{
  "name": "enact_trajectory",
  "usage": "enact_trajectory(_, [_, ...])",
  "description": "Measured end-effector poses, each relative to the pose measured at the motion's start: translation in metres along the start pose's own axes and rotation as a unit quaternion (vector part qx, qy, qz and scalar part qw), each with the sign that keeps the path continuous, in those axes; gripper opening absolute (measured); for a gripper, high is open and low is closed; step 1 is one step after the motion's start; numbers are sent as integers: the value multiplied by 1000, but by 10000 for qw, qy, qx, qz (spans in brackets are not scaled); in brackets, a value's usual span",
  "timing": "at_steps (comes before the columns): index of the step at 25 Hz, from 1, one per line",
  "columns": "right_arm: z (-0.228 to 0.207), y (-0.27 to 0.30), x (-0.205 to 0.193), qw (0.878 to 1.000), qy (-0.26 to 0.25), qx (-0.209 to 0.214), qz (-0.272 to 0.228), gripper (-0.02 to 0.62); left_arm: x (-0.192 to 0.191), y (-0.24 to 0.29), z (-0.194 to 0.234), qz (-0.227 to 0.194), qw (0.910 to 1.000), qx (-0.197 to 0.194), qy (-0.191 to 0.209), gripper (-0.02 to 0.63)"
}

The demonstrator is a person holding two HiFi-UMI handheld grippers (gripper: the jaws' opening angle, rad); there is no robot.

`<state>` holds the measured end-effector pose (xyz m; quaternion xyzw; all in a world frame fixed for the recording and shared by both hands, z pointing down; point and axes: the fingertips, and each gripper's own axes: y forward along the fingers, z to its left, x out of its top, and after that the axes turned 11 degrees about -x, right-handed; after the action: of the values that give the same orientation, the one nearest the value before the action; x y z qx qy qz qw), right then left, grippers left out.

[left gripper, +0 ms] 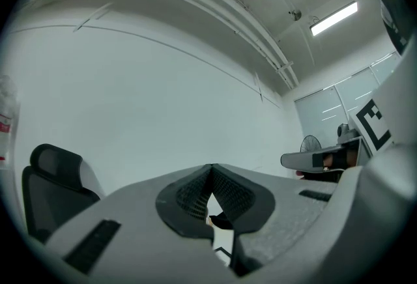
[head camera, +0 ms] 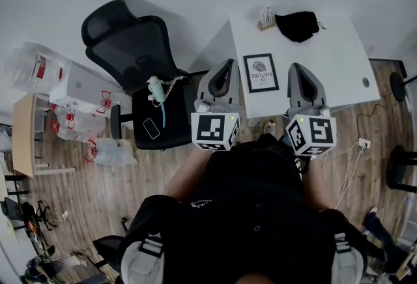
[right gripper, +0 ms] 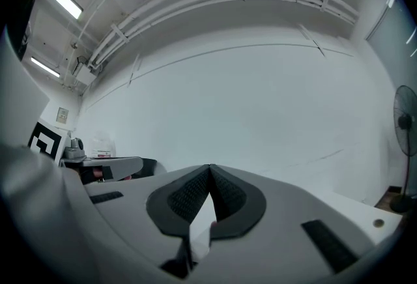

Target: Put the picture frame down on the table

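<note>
The black picture frame (head camera: 260,72) with a white print lies flat on the white table (head camera: 329,61), near its front left edge. My left gripper (head camera: 227,65) hangs just left of the frame, above the table's edge. My right gripper (head camera: 299,69) is held to the right of the frame. Neither touches it. In the left gripper view the jaws (left gripper: 210,169) meet at their tips with nothing between them. The right gripper view shows its jaws (right gripper: 210,169) closed the same way, pointing at a bare white wall.
A black cloth (head camera: 297,25) and a small wooden holder (head camera: 265,19) sit at the table's far side. A black office chair (head camera: 140,61) carrying a phone (head camera: 151,127) stands to the left. Plastic bags (head camera: 98,146) and a low shelf (head camera: 26,136) lie further left.
</note>
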<state>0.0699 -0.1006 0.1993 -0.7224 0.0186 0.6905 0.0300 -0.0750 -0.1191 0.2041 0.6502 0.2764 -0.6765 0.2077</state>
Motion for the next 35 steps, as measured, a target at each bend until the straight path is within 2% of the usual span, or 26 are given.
enact_trajectory(8, [2,-8,-11,9999,-7,-21,136,-2,-1,-6,-4,32,10000,-22,36,6])
enact_trajectory(15, [0,-11,-2,10000,-13,-64,23,-2,2,-12,-4,-36,10000,39,-33,6])
enact_trajectory(35, [6,-17,-9,9999,-4,-117,89,-2,-11,-23,-5,75,9999,43,-127,8])
